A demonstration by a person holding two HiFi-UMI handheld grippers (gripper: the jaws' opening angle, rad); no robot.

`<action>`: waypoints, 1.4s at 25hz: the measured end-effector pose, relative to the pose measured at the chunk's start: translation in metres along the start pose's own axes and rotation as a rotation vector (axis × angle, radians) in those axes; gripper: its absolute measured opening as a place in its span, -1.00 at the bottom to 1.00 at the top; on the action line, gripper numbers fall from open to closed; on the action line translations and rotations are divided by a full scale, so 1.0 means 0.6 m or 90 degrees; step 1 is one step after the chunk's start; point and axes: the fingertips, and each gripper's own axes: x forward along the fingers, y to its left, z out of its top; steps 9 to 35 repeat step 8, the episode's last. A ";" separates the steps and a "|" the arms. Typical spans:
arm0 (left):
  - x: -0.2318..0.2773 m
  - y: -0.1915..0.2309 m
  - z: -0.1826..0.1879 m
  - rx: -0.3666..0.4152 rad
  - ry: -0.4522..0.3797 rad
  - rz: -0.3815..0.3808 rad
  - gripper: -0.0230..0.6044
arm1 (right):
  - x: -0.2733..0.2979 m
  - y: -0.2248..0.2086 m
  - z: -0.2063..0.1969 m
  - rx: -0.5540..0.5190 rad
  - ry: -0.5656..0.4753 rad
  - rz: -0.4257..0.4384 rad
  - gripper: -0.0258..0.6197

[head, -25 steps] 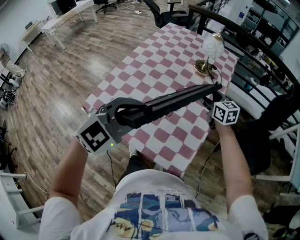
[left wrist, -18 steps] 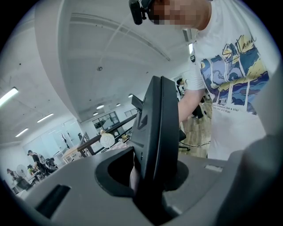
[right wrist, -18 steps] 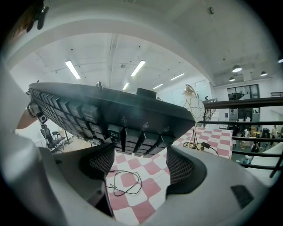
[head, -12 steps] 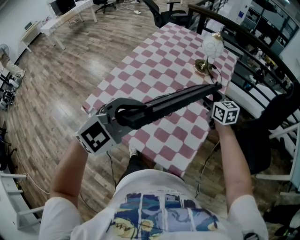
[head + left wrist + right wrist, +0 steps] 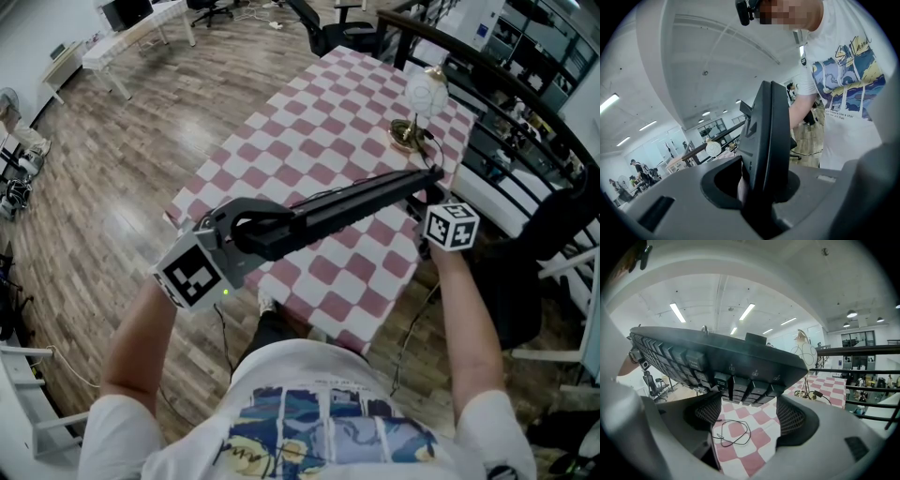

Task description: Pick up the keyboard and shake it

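Nothing moved, left gripper (image 5: 760, 190) clamps keyboard (image 5: 349, 201), right gripper (image 5: 750, 417) open under its end

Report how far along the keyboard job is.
Done: the keyboard is off the checkered table and up in the air. In hand: the left gripper clamps one end, edge-on between its jaws; the right gripper sits under the other end, jaws apart, pads not pressing on it. Left: the shake. The keyboard looks sharp, with no blur, so nothing shows it under way.
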 end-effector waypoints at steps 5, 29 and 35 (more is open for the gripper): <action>0.007 0.007 -0.002 -0.005 0.001 -0.003 -0.63 | 0.004 -0.006 -0.001 0.004 0.003 -0.002 0.22; 0.009 0.006 -0.002 -0.003 0.007 -0.006 -0.63 | 0.002 -0.006 -0.005 0.007 0.006 -0.003 0.22; 0.009 0.006 -0.002 -0.003 0.007 -0.006 -0.63 | 0.002 -0.006 -0.005 0.007 0.006 -0.003 0.22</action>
